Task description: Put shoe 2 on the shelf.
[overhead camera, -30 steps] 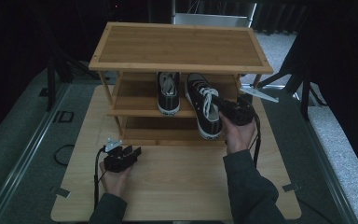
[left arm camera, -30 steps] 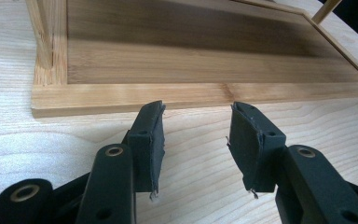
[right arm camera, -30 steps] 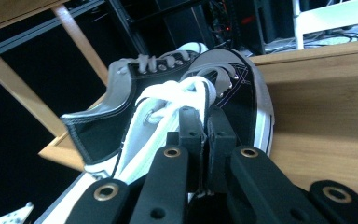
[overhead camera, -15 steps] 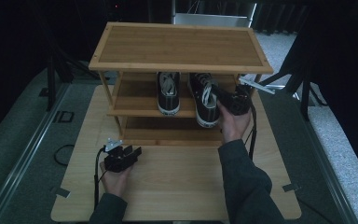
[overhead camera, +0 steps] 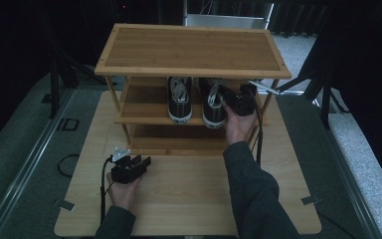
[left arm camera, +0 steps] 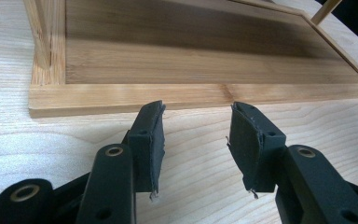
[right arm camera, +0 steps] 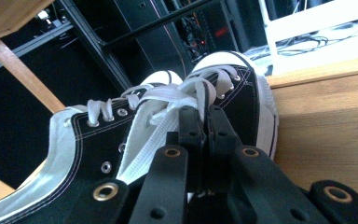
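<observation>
Right claw pinched tight on the shoe w/ toe pointing straight ahead of it; left claw wide open, empty, tabletop below.

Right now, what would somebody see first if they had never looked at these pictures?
Two black shoes with white laces sit on the rack's middle shelf, the left shoe beside the right shoe. The right gripper is shut on the right shoe's side. The left gripper rests open on the table by the bottom shelf.
</observation>
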{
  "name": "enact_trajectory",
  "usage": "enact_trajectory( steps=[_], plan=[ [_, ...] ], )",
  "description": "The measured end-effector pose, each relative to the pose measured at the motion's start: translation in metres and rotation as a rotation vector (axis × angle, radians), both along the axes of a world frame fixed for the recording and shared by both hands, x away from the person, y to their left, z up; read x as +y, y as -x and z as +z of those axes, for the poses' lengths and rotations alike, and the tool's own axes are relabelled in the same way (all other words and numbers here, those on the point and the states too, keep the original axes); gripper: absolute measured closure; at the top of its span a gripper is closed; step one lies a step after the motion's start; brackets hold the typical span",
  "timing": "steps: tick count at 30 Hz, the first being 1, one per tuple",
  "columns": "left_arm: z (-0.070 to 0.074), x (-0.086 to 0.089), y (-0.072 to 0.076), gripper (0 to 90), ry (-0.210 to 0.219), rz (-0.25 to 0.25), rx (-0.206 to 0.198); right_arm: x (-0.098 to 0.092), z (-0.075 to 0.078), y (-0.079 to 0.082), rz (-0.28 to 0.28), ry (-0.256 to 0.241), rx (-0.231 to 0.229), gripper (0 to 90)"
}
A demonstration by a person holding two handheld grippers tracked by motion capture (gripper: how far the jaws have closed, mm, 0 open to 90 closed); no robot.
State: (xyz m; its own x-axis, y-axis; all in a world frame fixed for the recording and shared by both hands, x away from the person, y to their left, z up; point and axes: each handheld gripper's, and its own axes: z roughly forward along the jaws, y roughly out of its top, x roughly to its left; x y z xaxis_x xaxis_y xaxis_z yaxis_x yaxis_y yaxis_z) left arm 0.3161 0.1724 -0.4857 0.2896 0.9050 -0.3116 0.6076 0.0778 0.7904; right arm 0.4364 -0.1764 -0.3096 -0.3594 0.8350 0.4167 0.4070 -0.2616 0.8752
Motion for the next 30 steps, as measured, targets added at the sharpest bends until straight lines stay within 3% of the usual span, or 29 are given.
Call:
enact_trajectory(
  steps=[2,6,11,14,23,30],
  plan=[
    [0.000,0.000,0.000,55.3,-0.001,-0.001,-0.001,0.003,0.000,-0.002,-0.007,-0.019,0.022,87.6],
    [0.000,0.001,0.000,55.3,-0.002,0.000,-0.002,0.009,0.001,-0.008,-0.016,-0.011,0.039,87.6],
    [0.000,0.001,0.000,55.3,0.004,0.004,-0.003,0.013,0.001,-0.013,-0.015,0.016,0.021,87.6],
    [0.000,0.002,0.000,55.3,0.005,0.004,-0.002,0.015,0.000,-0.013,-0.010,-0.005,0.035,87.6],
    [0.000,0.001,0.000,55.3,0.003,0.003,-0.003,0.018,0.000,-0.014,-0.015,0.003,0.024,86.7],
    [0.000,0.000,0.000,55.3,0.004,0.000,-0.001,0.023,0.001,-0.009,0.001,-0.020,0.025,85.1]
  ],
)
